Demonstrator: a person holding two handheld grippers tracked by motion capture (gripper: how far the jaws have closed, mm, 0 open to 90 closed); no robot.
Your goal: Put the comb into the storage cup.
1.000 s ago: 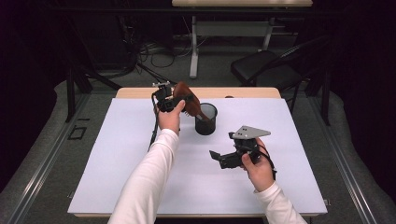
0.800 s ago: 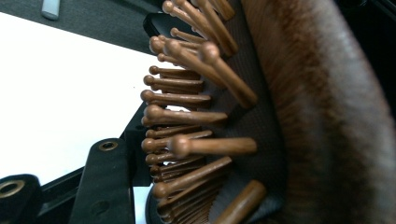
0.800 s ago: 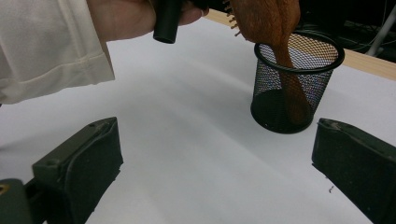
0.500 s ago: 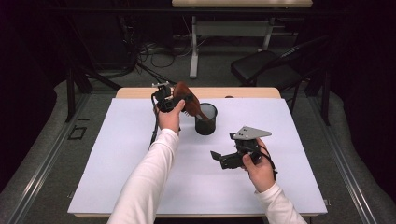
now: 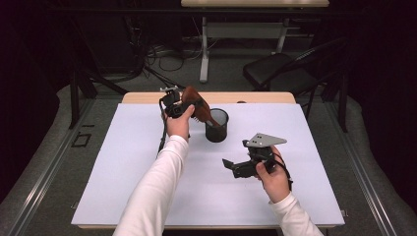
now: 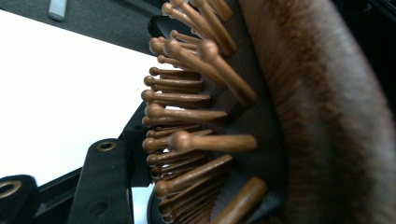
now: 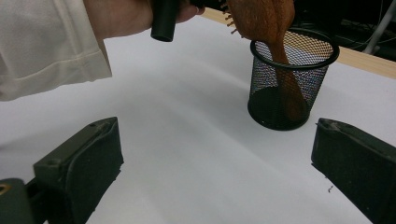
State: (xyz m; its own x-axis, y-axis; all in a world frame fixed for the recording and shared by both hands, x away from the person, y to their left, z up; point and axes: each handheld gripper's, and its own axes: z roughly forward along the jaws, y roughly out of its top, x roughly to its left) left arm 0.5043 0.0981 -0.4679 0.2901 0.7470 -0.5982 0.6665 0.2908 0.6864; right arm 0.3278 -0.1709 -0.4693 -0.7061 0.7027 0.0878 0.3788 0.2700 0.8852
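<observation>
A: What's in the black mesh cup (image 5: pixel 217 125)?
B: The handle of a wooden hairbrush (image 5: pixel 197 108) goes down inside it; the brush head leans out toward ten o'clock, clamped in the left tool (image 5: pixel 178 105). In the left gripper view the wooden bristles (image 6: pixel 187 135) sit right against that tool's black jaw.
A: And the right tool (image 5: pixel 235 167)?
B: Jaws wide apart, holding nothing, at about five o'clock from the cup, well apart from it.
A: The surface?
B: A white counter (image 5: pixel 123 162) with a wooden strip along its far edge. Beyond it lies a dark room with a grey floor (image 5: pixel 44 147), cables (image 5: pixel 162 54), a black chair (image 5: pixel 275 73) at one o'clock and a second table's white leg (image 5: pixel 204 54).
A: Anything unclear?
B: The brush handle's tip blurs behind the mesh, and the left tool's second jaw is hidden by the brush.
</observation>
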